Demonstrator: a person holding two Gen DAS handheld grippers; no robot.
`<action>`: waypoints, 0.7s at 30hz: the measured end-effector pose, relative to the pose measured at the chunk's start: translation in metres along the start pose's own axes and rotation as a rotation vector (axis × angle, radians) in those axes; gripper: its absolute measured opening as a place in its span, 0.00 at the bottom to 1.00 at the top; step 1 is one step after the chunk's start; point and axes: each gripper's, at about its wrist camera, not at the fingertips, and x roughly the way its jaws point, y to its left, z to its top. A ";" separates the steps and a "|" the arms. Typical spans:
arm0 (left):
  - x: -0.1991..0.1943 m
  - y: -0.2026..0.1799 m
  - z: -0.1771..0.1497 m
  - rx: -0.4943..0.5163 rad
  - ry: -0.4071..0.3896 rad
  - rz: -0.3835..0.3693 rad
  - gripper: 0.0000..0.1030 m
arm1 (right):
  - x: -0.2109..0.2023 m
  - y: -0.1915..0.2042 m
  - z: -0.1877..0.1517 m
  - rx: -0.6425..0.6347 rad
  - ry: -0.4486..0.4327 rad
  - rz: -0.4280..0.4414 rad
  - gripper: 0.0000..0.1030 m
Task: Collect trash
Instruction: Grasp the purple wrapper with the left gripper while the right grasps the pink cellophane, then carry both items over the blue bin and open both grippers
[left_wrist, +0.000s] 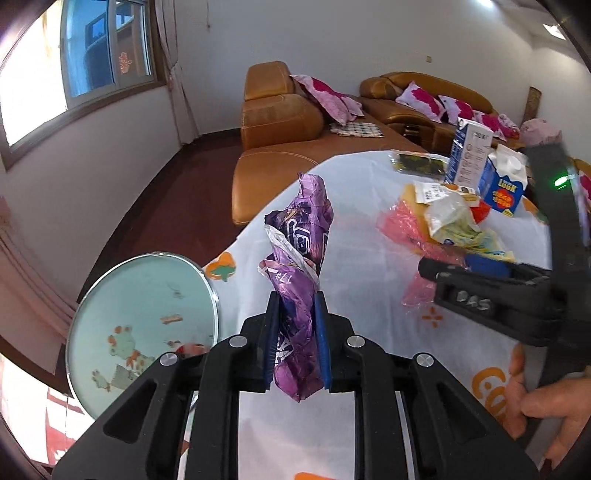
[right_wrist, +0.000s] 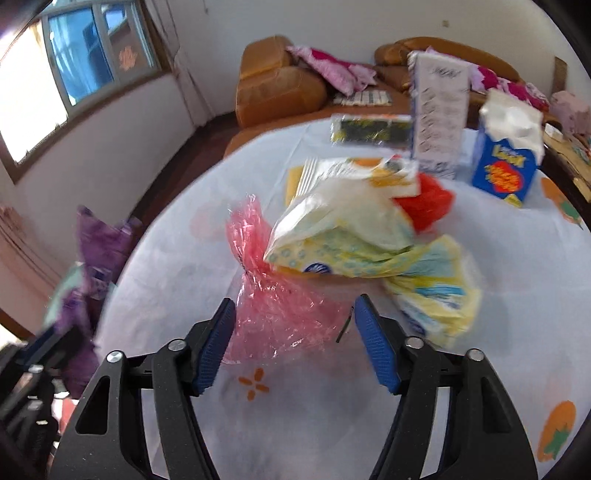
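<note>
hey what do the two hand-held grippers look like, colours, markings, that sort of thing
Both are matte black plastic. The left hand-held gripper and the right hand-held gripper each have two angular fingers with triangular cut-outs, silver round bolts at the pivots and blue ribbed pads. In the left view the right one shows a green light and faint lettering on its side.

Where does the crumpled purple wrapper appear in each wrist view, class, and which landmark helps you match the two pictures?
Left wrist view: purple wrapper centre, upright, clamped in the left gripper.
Right wrist view: purple wrapper at far left edge, blurred.
Shared landmark: blue carton on the table's far right.
</note>
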 end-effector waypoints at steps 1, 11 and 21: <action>-0.001 0.002 0.000 -0.005 -0.002 0.001 0.17 | 0.003 0.001 0.000 -0.007 0.009 -0.004 0.53; -0.010 0.009 -0.003 -0.018 -0.020 -0.005 0.17 | -0.022 0.003 -0.016 -0.001 0.003 0.007 0.24; -0.027 0.015 -0.010 -0.032 -0.038 -0.020 0.17 | -0.080 0.013 -0.036 0.109 -0.073 0.077 0.24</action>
